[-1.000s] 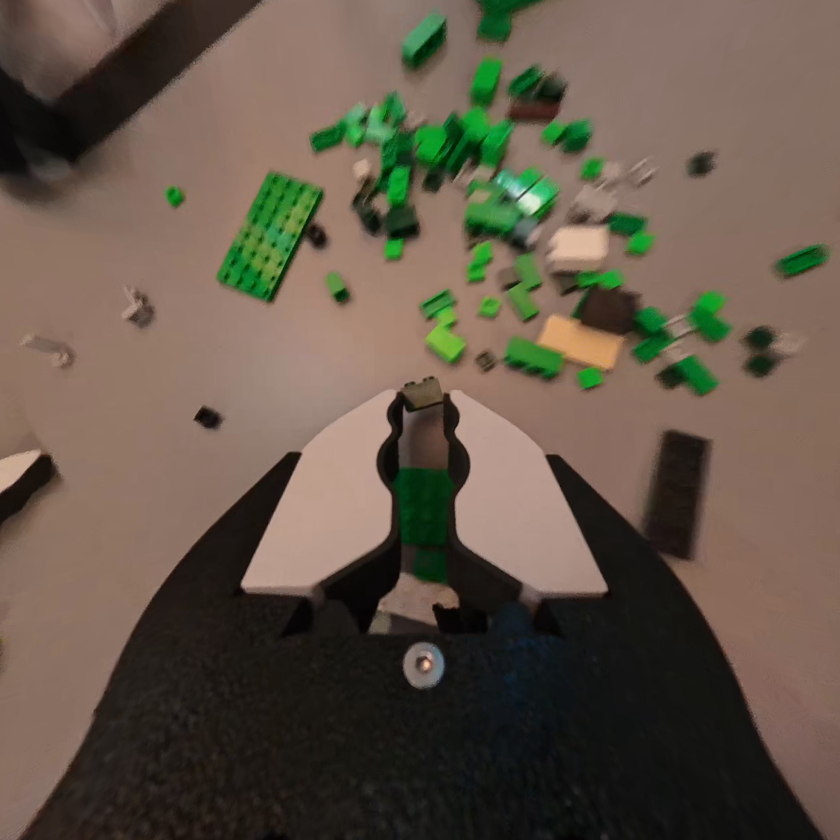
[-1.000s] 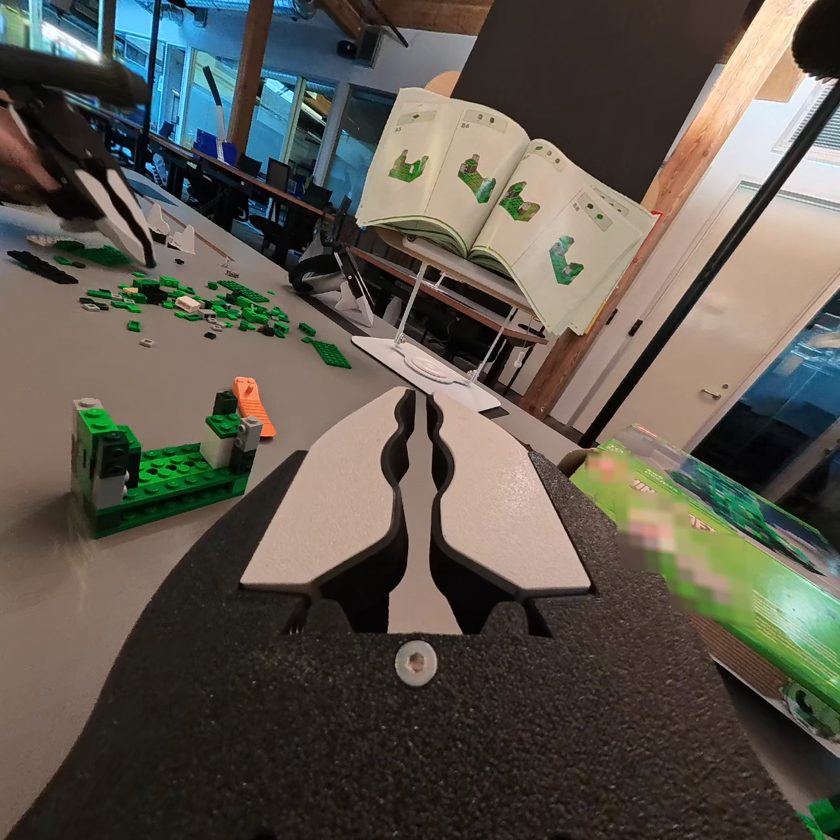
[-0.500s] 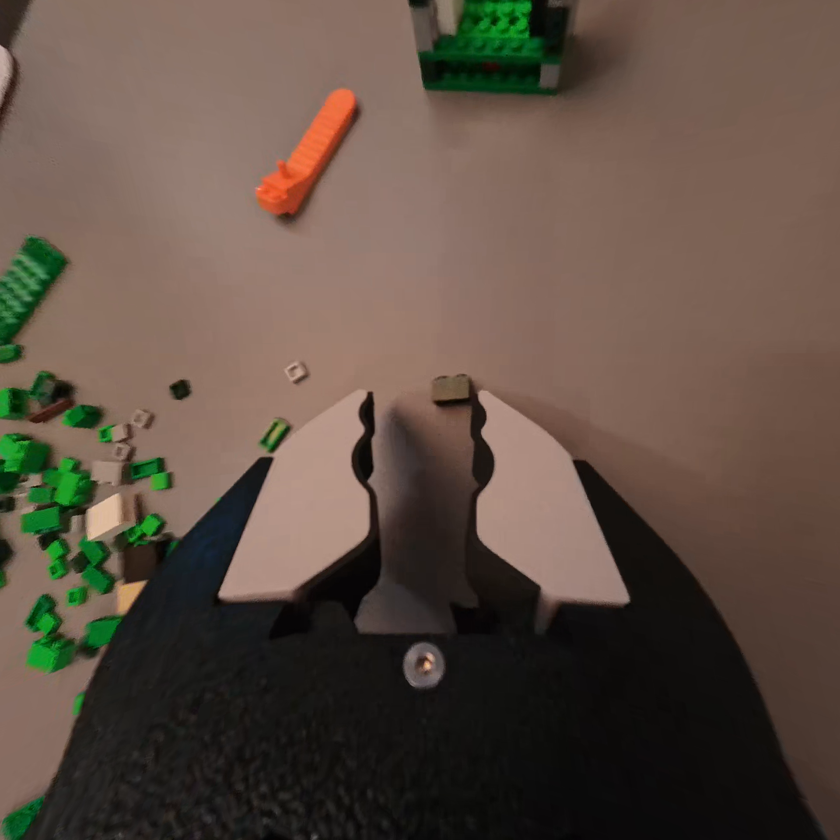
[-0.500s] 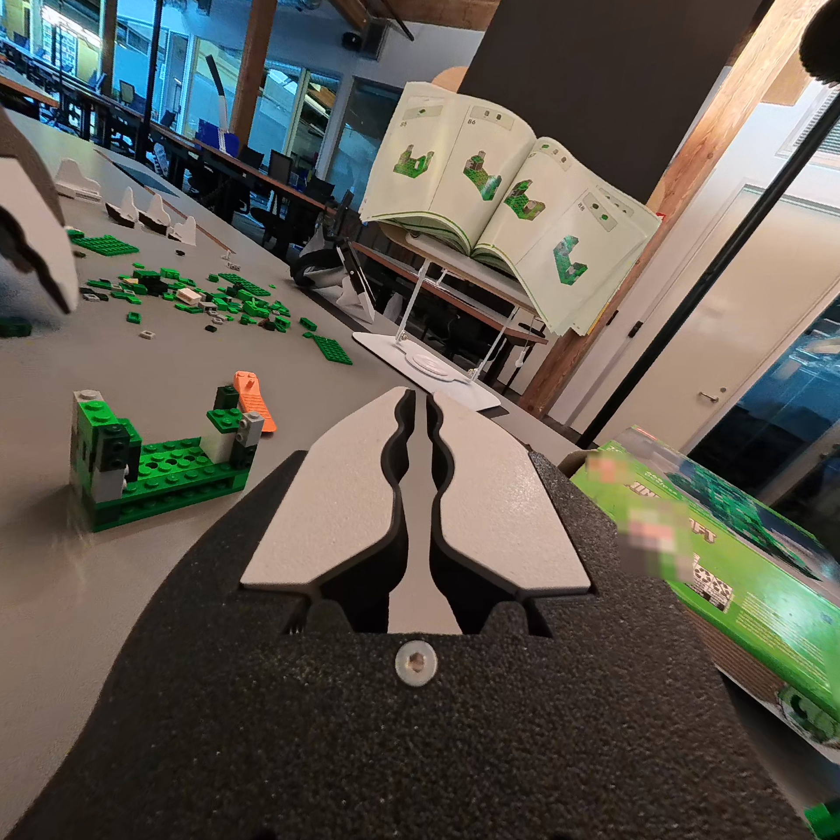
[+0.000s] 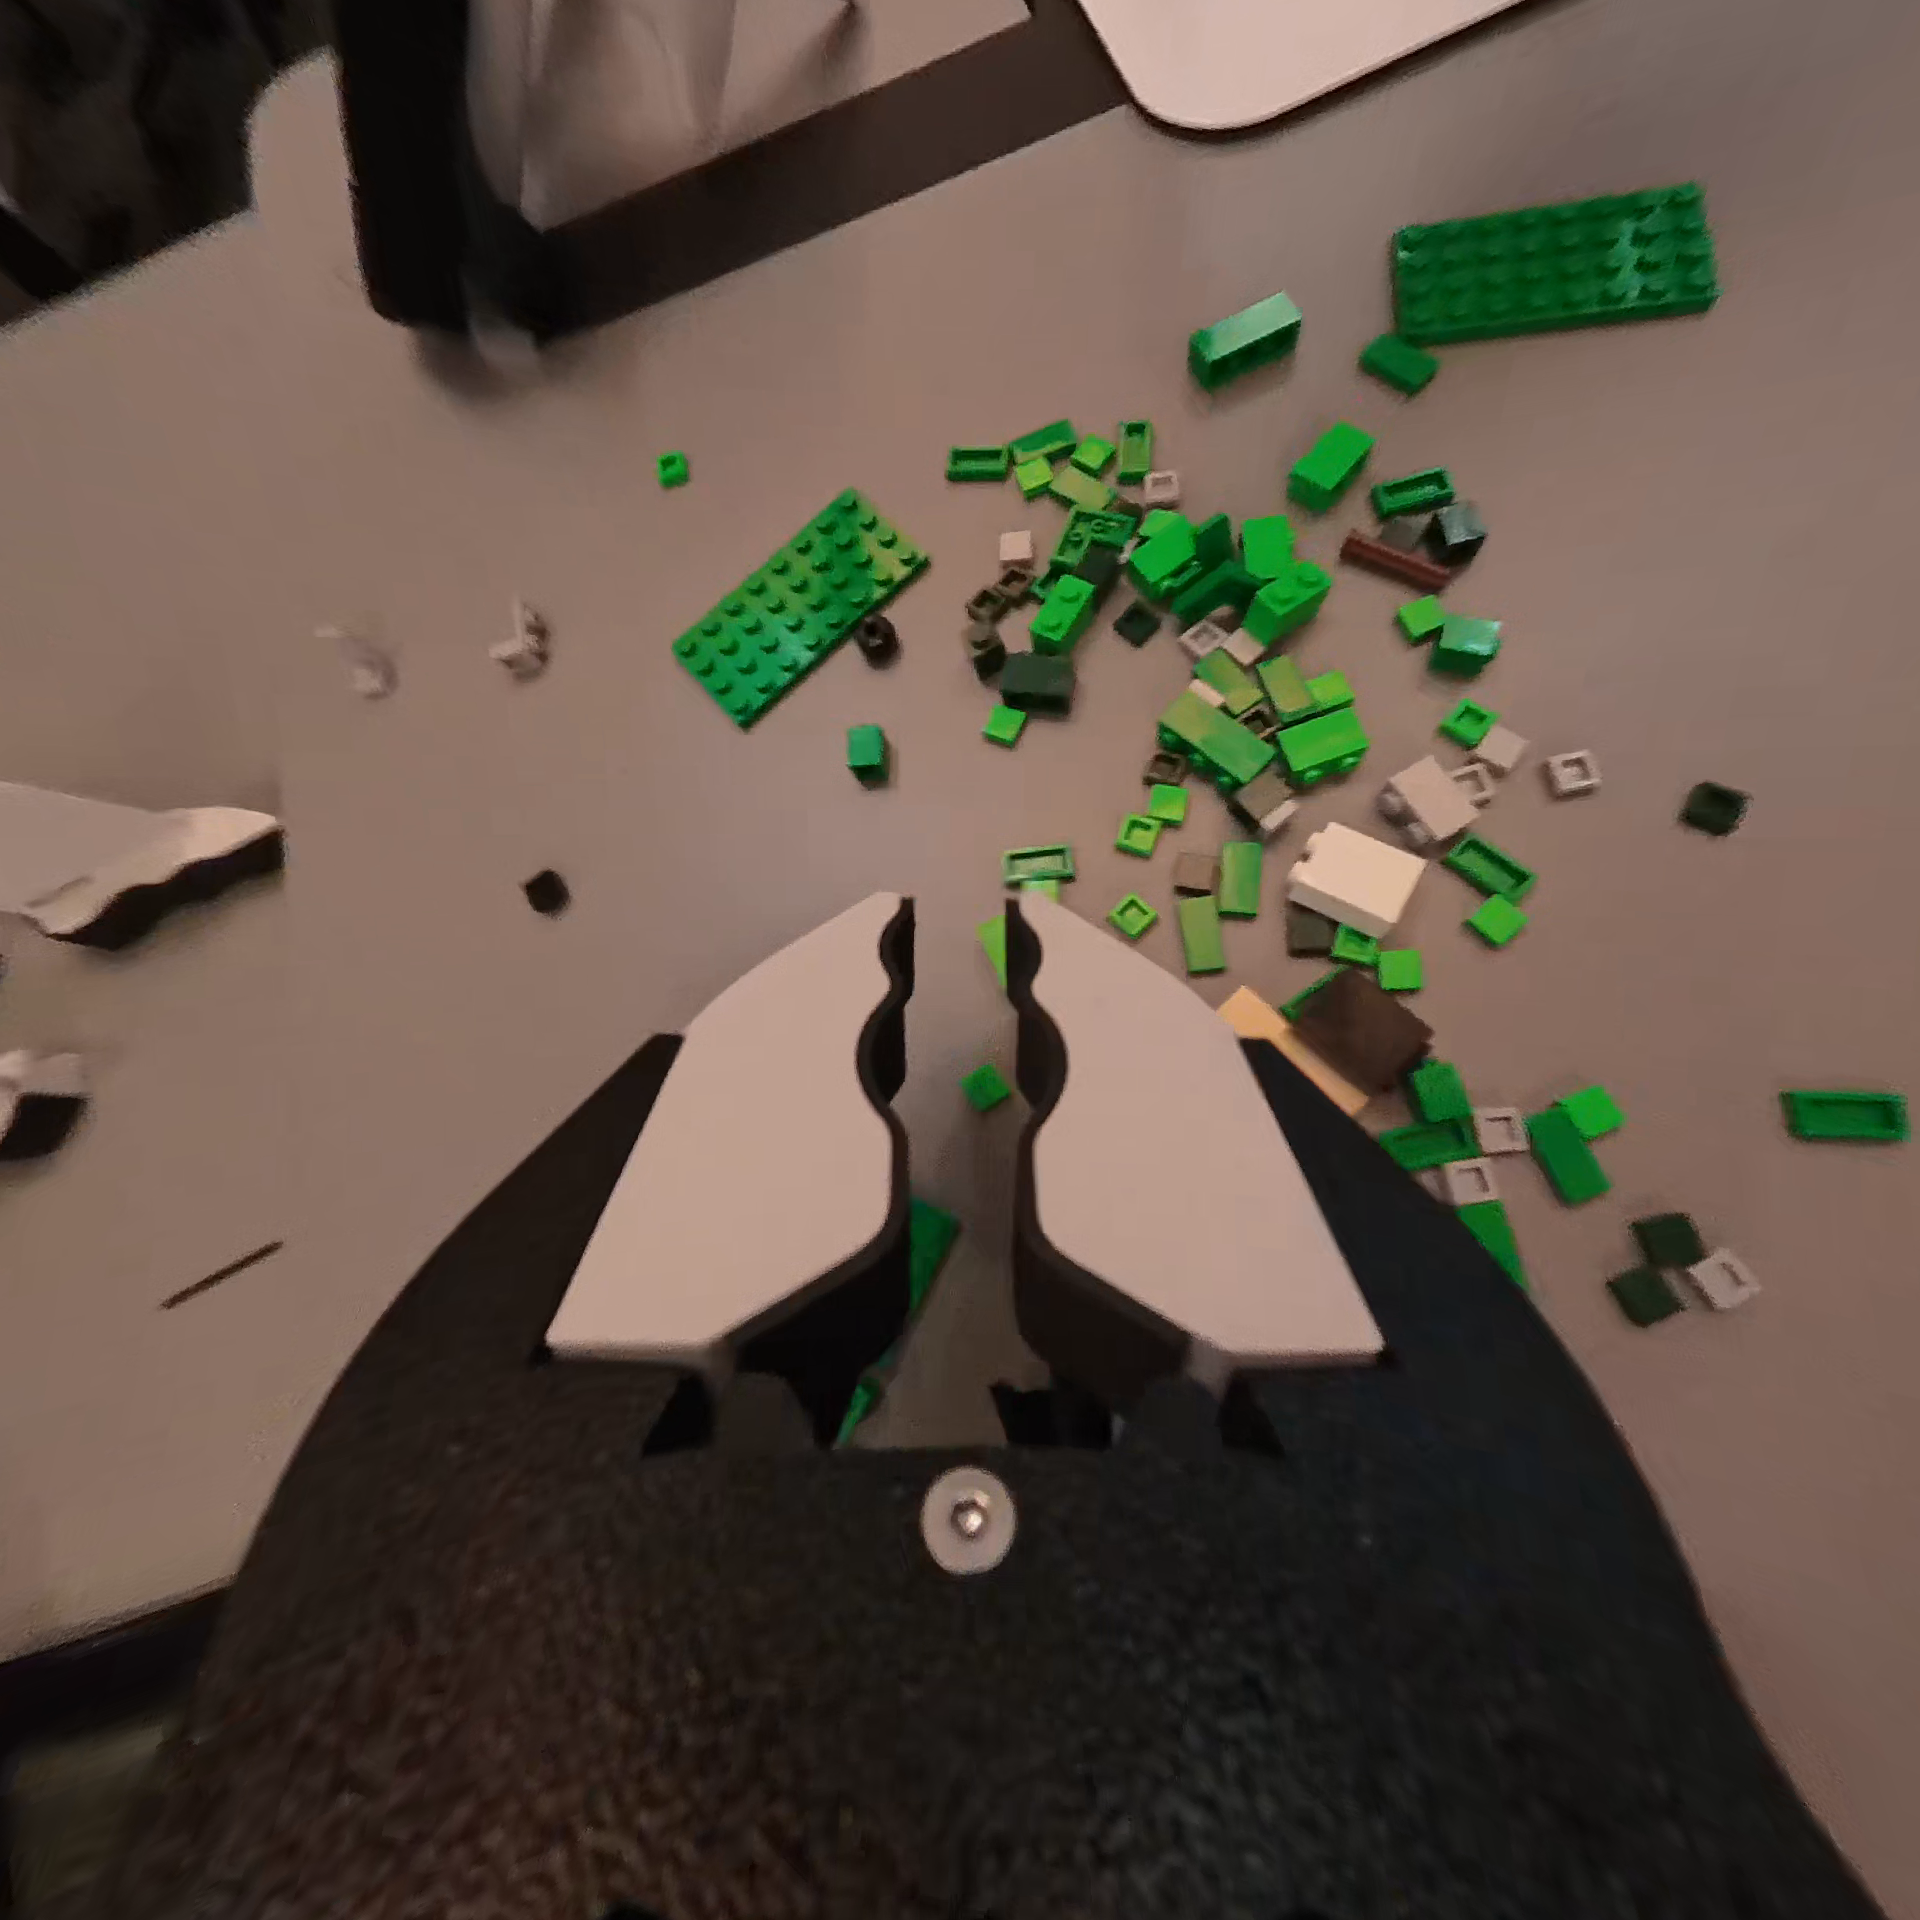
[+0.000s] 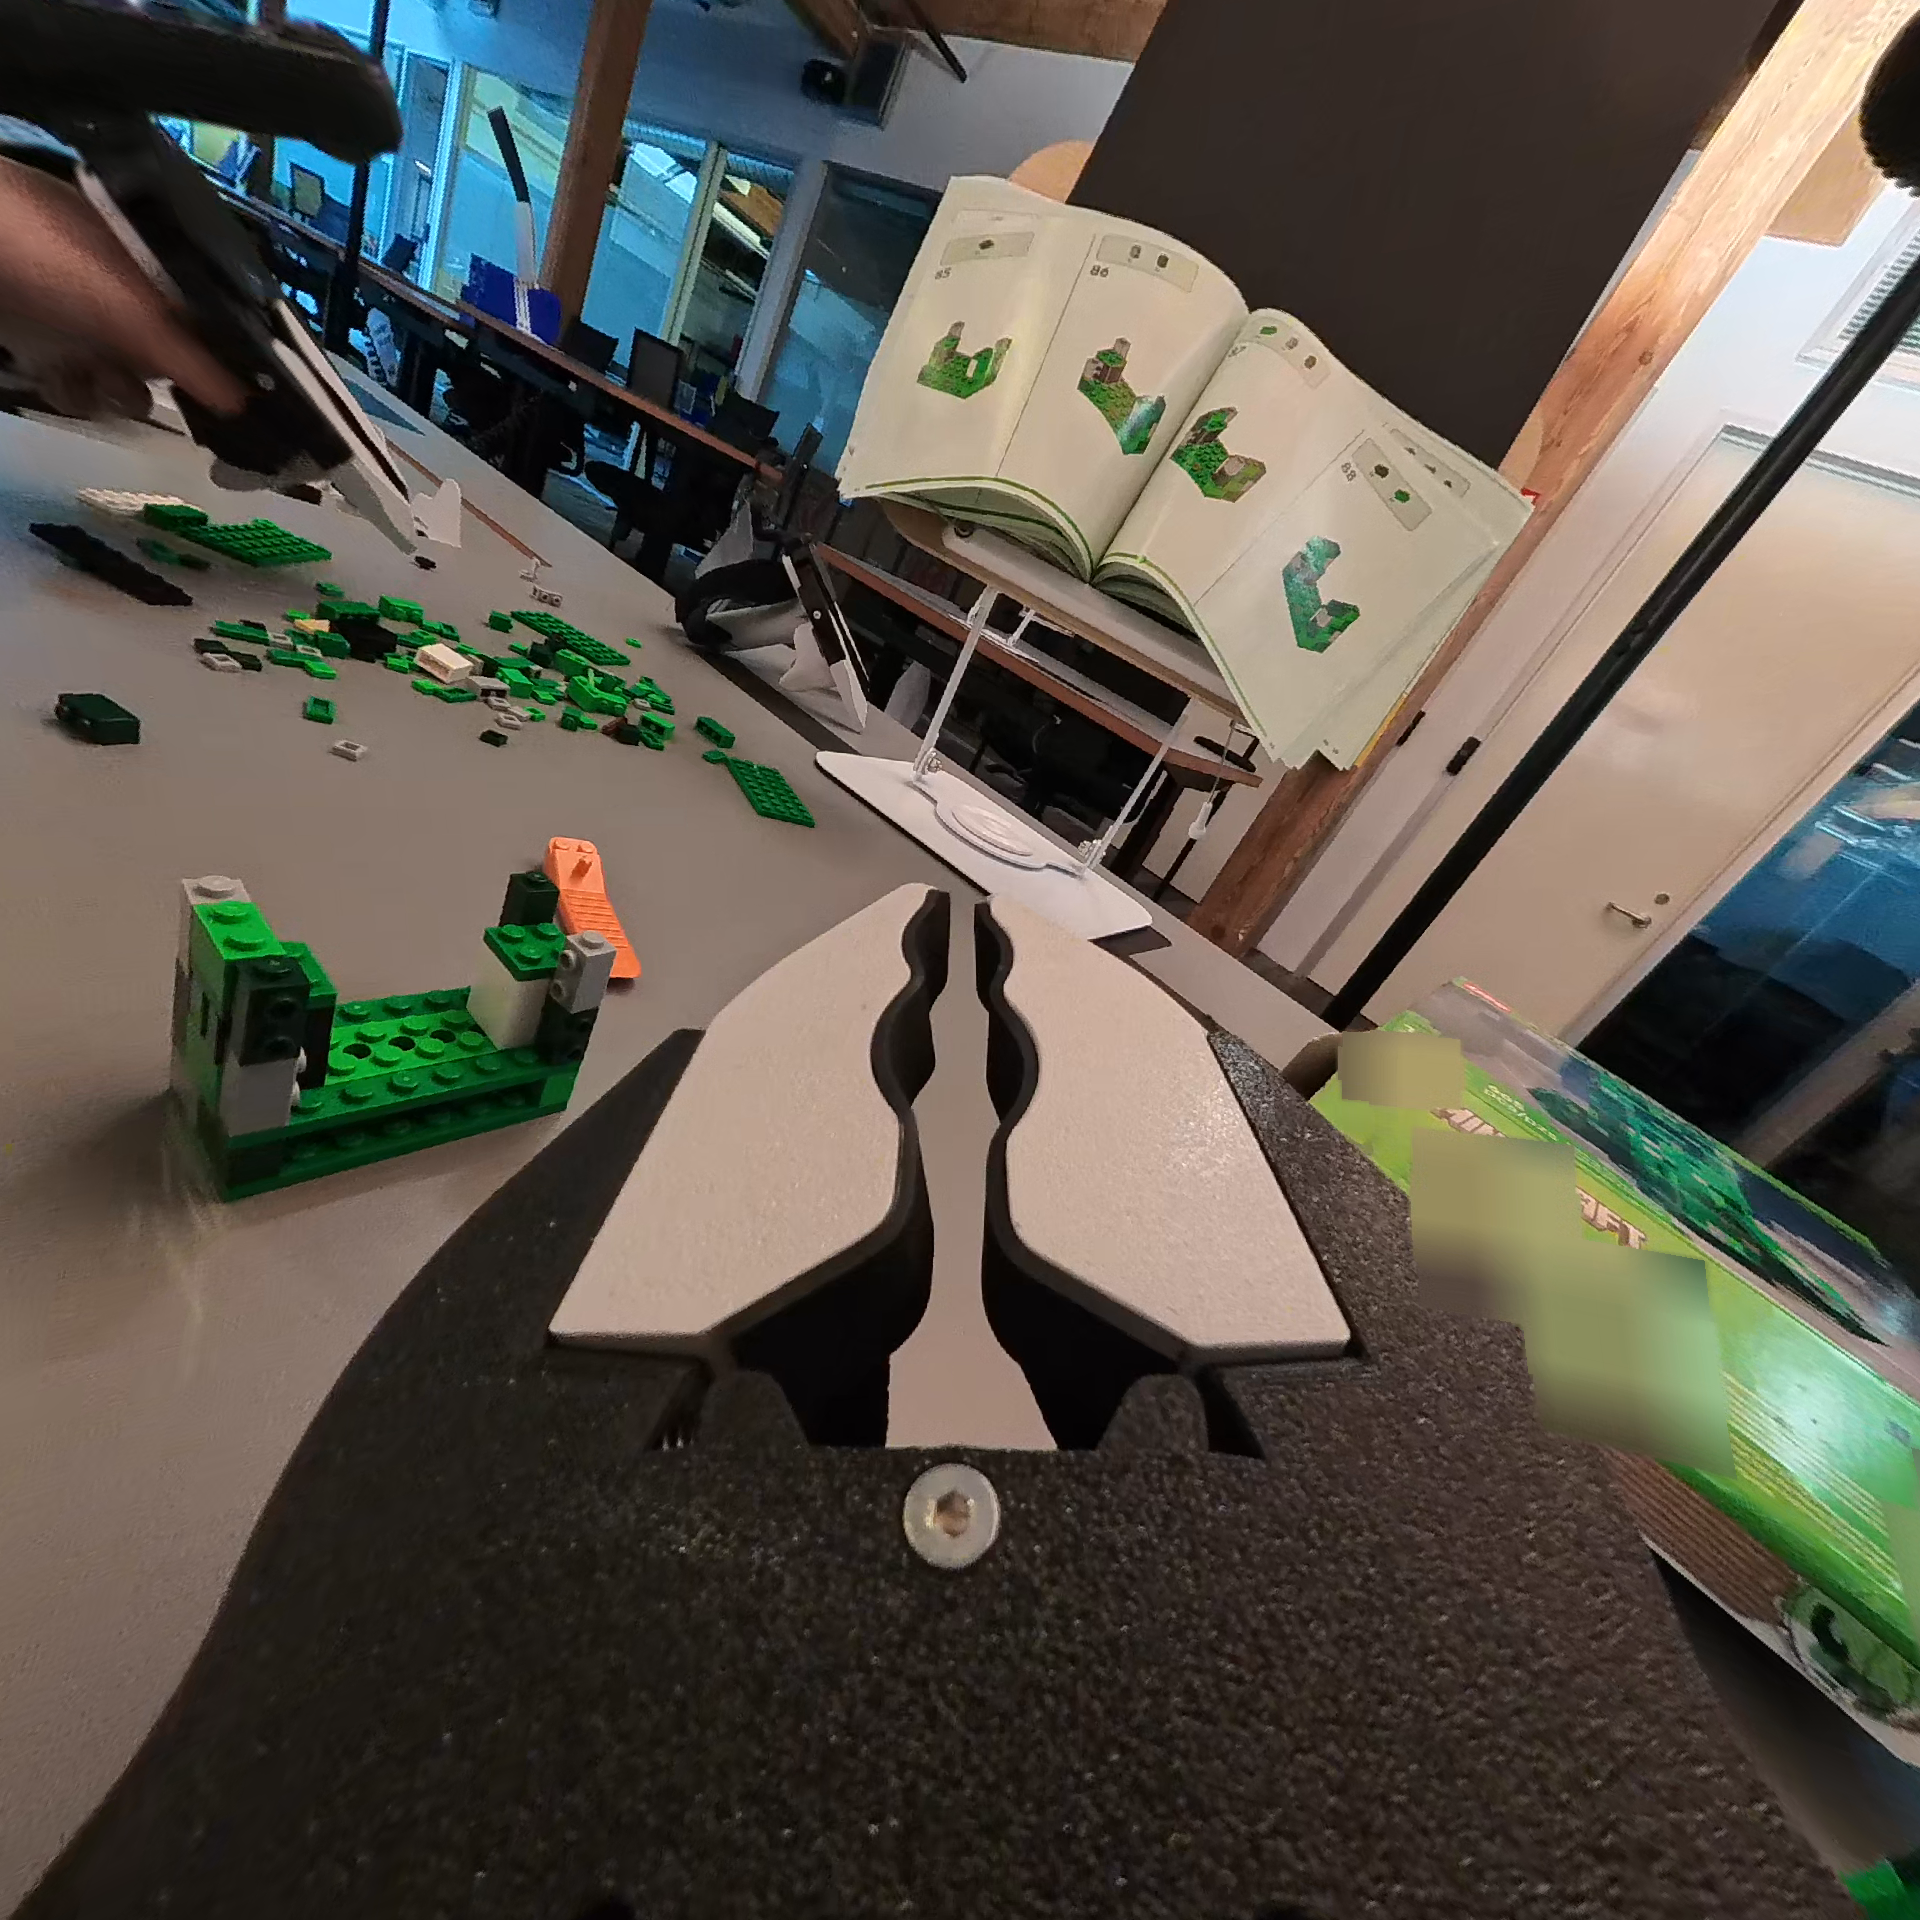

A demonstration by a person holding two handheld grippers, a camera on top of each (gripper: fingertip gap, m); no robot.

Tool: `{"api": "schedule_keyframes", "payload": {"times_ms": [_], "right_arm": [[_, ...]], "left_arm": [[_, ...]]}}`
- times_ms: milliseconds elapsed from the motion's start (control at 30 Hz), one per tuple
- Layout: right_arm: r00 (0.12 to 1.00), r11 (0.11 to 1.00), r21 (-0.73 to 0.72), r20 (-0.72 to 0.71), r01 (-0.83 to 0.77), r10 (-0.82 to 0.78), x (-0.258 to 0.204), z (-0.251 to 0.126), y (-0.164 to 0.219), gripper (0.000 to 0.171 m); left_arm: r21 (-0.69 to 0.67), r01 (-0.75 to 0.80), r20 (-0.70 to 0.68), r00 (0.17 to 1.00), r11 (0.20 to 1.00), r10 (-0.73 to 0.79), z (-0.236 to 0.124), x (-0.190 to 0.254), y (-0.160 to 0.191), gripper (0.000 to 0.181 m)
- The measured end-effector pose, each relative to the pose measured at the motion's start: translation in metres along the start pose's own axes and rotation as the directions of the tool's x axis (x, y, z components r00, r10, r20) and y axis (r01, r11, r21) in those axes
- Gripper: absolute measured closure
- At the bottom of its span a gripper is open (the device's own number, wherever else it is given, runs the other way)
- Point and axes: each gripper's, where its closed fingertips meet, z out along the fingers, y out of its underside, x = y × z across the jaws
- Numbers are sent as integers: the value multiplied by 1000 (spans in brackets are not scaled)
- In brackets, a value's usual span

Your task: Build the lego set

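Note:
My left gripper (image 5: 961, 914) hovers over the near edge of a pile of loose green, grey and dark bricks (image 5: 1226, 665), jaws a little apart with nothing between them. It shows far left in the right wrist view (image 6: 395, 520), held by a hand above the pile (image 6: 468, 665). A dark green brick (image 6: 99, 717) lies alone on the table. The partial green build (image 6: 384, 1049) stands left of my right gripper (image 6: 961, 904), which is shut and empty above the table.
An orange brick separator (image 6: 587, 904) lies behind the build. An open instruction booklet (image 6: 1143, 416) sits on a stand, a green set box (image 6: 1662, 1299) at right. Two green plates (image 5: 800, 608) (image 5: 1553, 265) and a white brick (image 5: 1356, 878) lie among the pieces. A spare gripper (image 6: 779, 623) rests behind. Measured from the fingertips, the dark green brick (image 6: 99, 717) is 20 cm or so from the left gripper and 25 cm from the right.
My left gripper held a dark brick, carried it toward the build, opened and left it on the table, then swung back over the pile. The right gripper stayed still.

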Motion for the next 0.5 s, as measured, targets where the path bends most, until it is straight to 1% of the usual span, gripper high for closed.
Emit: {"api": "schedule_keyframes", "payload": {"times_ms": [67,133,367,400,433,500], "right_arm": [[1000,1000,-1,3,4,-4,-1,0,0,167],[1000,1000,-1,7,9,-9,-2,0,0,167],[1000,1000,-3,17,23,-23,-5,1,-1,167],[1000,1000,-3,17,24,-24,-5,1,-1,167],[1000,1000,-2,18,25,-25,-5,1,-1,167],[1000,1000,-2,18,25,-24,-6,1,-1,167]], "left_arm": [[-42,47,-61,997,998,-50,5,6,3,156],[-85,51,-68,996,995,-57,9,6,6,154],[-173,19,-64,997,985,-30,21,7,16,159],[-189,10,-56,998,982,-21,23,6,20,166],[-196,-3,-43,999,981,-5,24,4,22,169],[-190,-28,-17,1000,981,25,23,0,22,170]]}}
